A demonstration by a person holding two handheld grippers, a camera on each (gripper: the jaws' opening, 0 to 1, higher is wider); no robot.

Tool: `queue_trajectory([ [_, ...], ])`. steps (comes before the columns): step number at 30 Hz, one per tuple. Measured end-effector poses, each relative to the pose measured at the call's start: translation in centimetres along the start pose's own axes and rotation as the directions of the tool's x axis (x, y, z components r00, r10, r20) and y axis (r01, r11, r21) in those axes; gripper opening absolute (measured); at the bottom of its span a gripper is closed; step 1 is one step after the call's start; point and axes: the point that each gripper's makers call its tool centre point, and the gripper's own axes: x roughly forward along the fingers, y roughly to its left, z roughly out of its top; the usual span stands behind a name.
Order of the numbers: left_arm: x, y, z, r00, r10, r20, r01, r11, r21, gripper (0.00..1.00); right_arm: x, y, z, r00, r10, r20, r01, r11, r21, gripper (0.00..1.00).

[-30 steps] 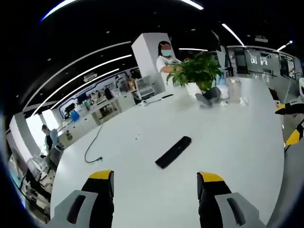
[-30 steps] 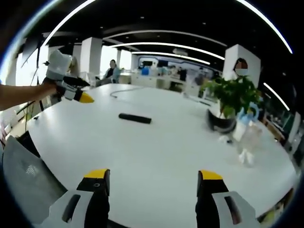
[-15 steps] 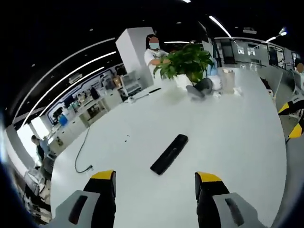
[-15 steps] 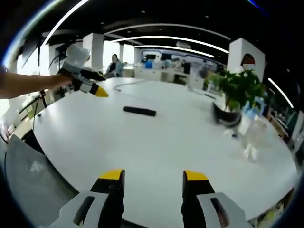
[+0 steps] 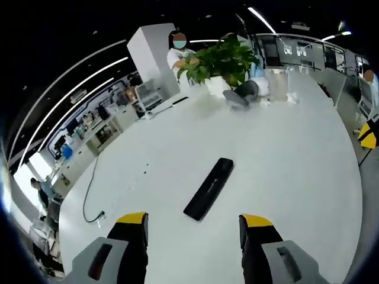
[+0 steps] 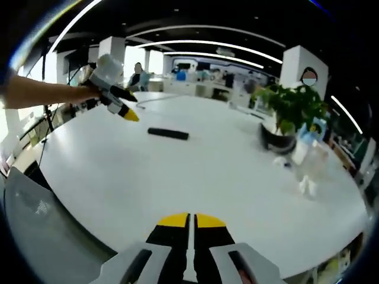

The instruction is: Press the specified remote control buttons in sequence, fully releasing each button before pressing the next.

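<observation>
In the left gripper view, the left gripper (image 5: 192, 228) holds its yellow-tipped fingers (image 5: 133, 220) wide apart with nothing between them. Just ahead of the gap, slightly toward the right finger, lies the black remote control (image 5: 208, 188), flat on the white bench (image 5: 284, 160) and angled away to the right; no button marks or lettering can be read on it. Bare bench surface lies all round the remote (broad on every side), with the bench edge curving off far right. Left of the fingers a dark cable (image 5: 89, 195) trails across the surface. Far ahead, near the far edge, stand a potted plant (image 5: 219, 59) and a clear container (image 5: 277, 86), with a person (image 5: 177, 56) behind.

In the right gripper view, the right gripper (image 6: 190, 222) has its fingers (image 6: 173, 221) closed together, empty. Open bench stretches ahead; the remote lies well ahead and left, and the left gripper, held by a hand (image 6: 89, 92), hovers near it. The plant stands ahead to the right.
</observation>
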Motion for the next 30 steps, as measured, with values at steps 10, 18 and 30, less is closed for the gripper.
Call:
queue_trajectory([
  [10, 2.5, -0.5, 0.0, 0.994, -0.090, -0.068, 0.096, 0.991, 0.090, 0.57, 1.3, 1.6, -4.7, 0.949, 0.083, -0.303, -0.074, 0.996, 0.042, 0.00],
  [18, 3.8, -0.2, 0.0, 0.986, -0.123, -0.114, 0.140, 0.979, 0.148, 0.54, 1.3, 2.6, -7.5, 0.871, 0.162, -0.463, -0.119, 0.985, 0.121, 0.00],
  [30, 5.9, -0.6, -0.3, 0.967, -0.193, -0.169, 0.221, 0.961, 0.169, 0.53, 0.7, 3.2, -10.7, 0.766, 0.130, -0.629, -0.103, 0.991, 0.079, 0.00],
])
